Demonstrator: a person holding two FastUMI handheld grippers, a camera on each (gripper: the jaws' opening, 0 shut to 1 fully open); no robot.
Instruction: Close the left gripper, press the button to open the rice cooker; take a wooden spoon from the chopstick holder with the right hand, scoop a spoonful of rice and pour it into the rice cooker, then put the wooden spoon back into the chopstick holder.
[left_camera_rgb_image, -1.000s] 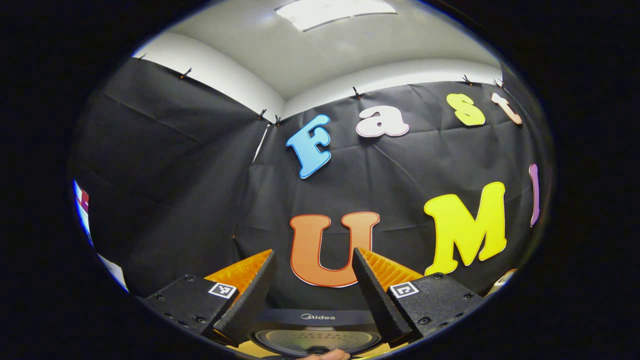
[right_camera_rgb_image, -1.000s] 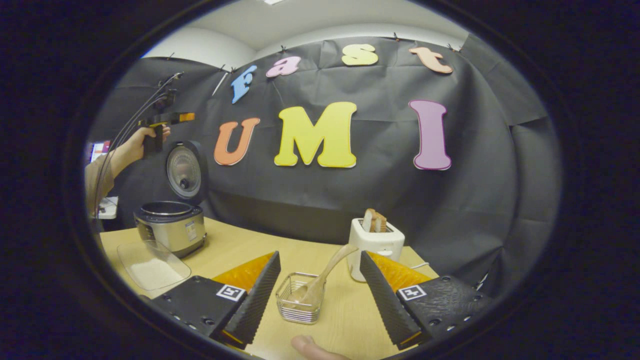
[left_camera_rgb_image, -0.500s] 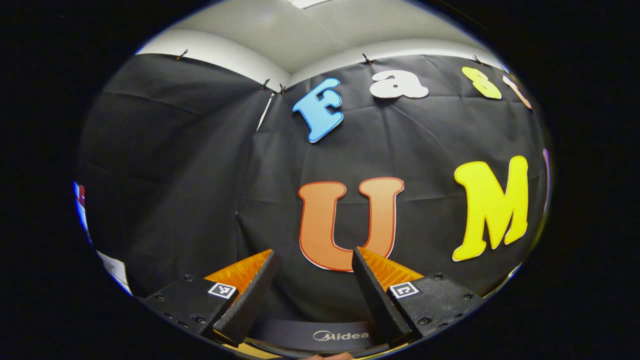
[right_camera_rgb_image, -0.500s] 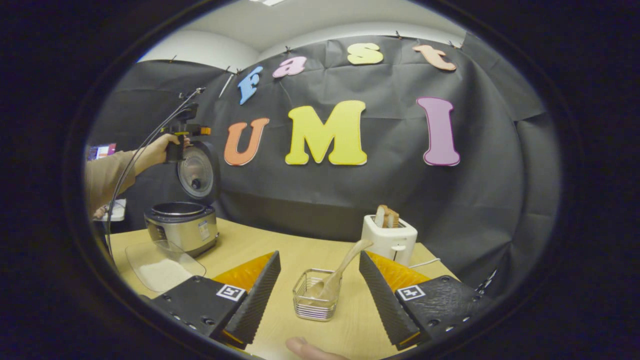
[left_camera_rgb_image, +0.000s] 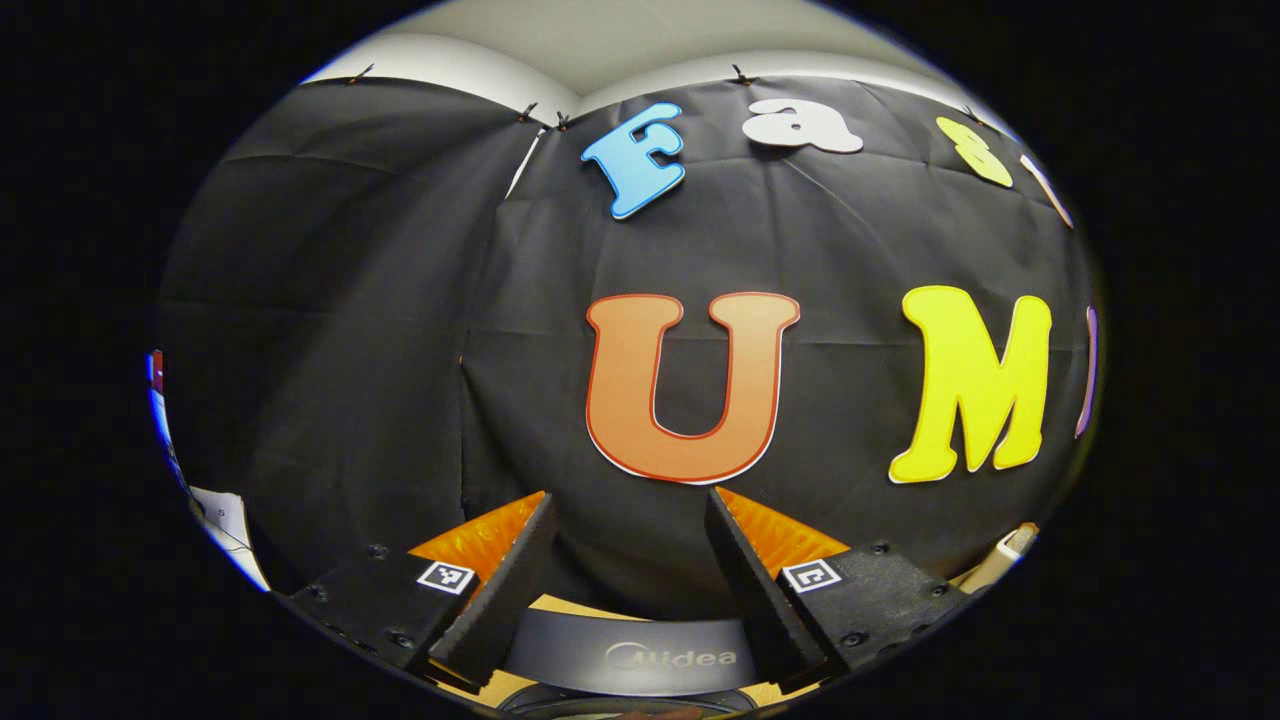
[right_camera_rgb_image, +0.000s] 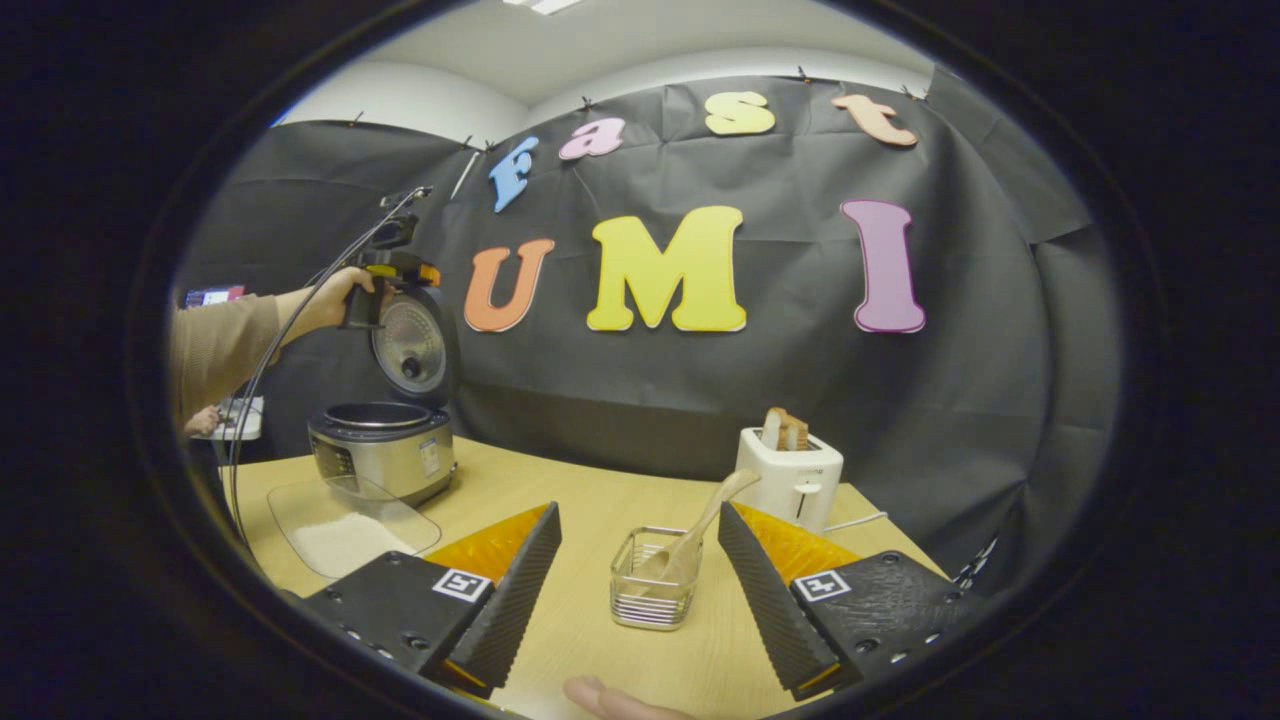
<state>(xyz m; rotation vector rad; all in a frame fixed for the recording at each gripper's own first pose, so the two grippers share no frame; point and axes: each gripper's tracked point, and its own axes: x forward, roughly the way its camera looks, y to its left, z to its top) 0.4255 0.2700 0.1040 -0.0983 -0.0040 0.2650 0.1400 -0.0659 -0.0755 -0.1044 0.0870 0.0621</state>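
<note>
The rice cooker stands at the table's far left with its lid raised upright. A hand holds my left gripper just at the lid's top edge. In the left gripper view that lid's dark edge lies right below my open left gripper, which holds nothing. My right gripper is open above the near table. A wire chopstick holder sits between and beyond its fingers. The wooden spoon leans in it, handle up to the right. A clear tray of rice lies in front of the cooker.
A white toaster with bread slices stands behind the holder on the right, its cord trailing right. The wooden table runs back to the black cloth wall. A sleeve and arm reach in from the left. A fingertip shows at the bottom edge.
My left gripper has come down and toward the raised lid's top edge, tilting lower. The right gripper has shifted slightly, so the holder and cooker sit farther right in its view.
</note>
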